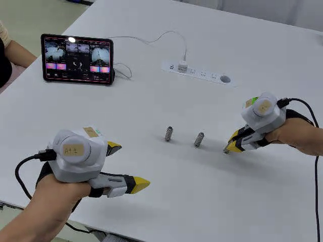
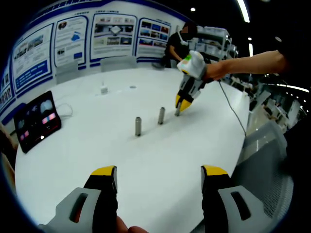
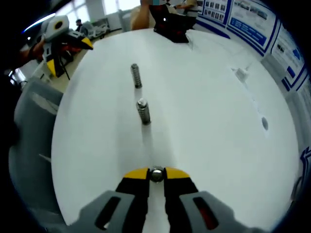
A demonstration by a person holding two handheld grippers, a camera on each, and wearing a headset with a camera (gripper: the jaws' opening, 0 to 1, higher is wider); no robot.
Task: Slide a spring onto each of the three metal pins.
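claws: right claw (image 3: 156, 176) narrow around end pin (image 1: 226, 150), left claw (image 2: 158, 177) wide, label (image 1: 73, 149) unclear

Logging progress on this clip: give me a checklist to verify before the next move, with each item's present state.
1. Far spring seated on its pin: ok.
2. Middle spring seated on its pin: ok.
3. Right claw shut on the third pin: ok.
4. Spring on the third pin: cannot tell, the claw hides it.
5. Left claw open, empty, apart from the pins: ok.
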